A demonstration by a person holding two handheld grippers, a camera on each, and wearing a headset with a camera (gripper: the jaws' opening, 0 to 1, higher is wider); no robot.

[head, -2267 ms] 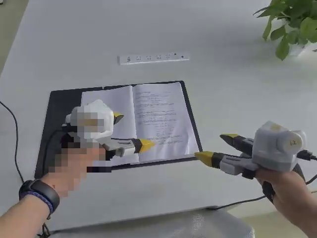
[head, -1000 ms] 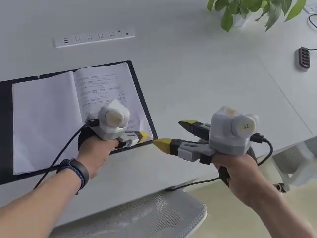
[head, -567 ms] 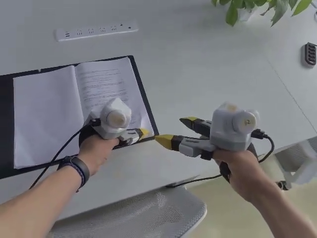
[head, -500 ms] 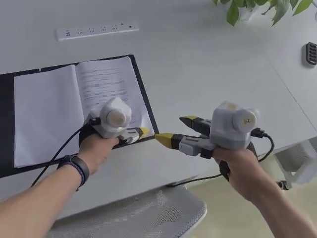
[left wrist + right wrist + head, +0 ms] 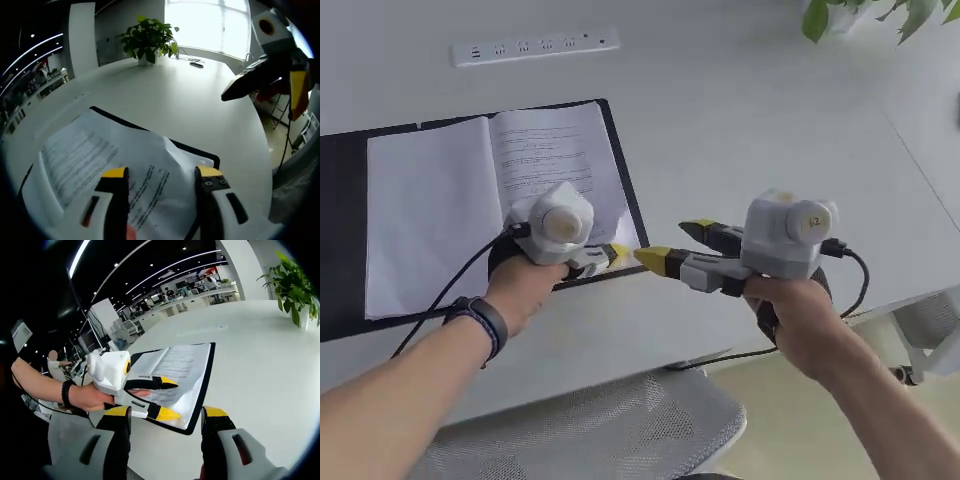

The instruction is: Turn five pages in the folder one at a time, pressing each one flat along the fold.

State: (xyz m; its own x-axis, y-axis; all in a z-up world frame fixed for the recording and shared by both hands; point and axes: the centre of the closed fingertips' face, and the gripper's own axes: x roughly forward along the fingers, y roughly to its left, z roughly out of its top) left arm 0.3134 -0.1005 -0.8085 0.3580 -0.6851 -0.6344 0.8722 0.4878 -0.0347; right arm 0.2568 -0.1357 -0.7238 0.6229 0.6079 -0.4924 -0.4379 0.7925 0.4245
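An open-plan office with rows of desks lies behind a broad white table [image 5: 770, 120]. On the table are a white power strip [image 5: 535, 46] and, at the far edge, a potted plant [image 5: 147, 42]. The black folder [image 5: 340, 230] lies open and flat near the person, with a blank left page [image 5: 430, 220] and a printed right page [image 5: 555, 160].

The left gripper [image 5: 162, 172] is over the near outer corner of the printed page. Its yellow-tipped fingers are apart and straddle that corner, and I cannot tell whether they touch the paper. The right gripper [image 5: 674, 242] hovers just beside the folder's outer edge, off the paper. Its fingers are also apart and hold nothing.

The sheets look like ordinary office paper: thin, light and limp, easy to crease or tear, and likely to cling together in a stack. The best hold is probably the free outer corner, nipping the top sheet alone. The page could then be carried across in an arc rather than dragged. The cover looks stiff and should stay put, though the smooth table may let the folder slide under a sideways push. Pressing along the fold calls for a light, flat stroke.

The print on the page is too small to read. The right gripper's housing carries a small mark that I cannot make out, and the power strip shows no brand.
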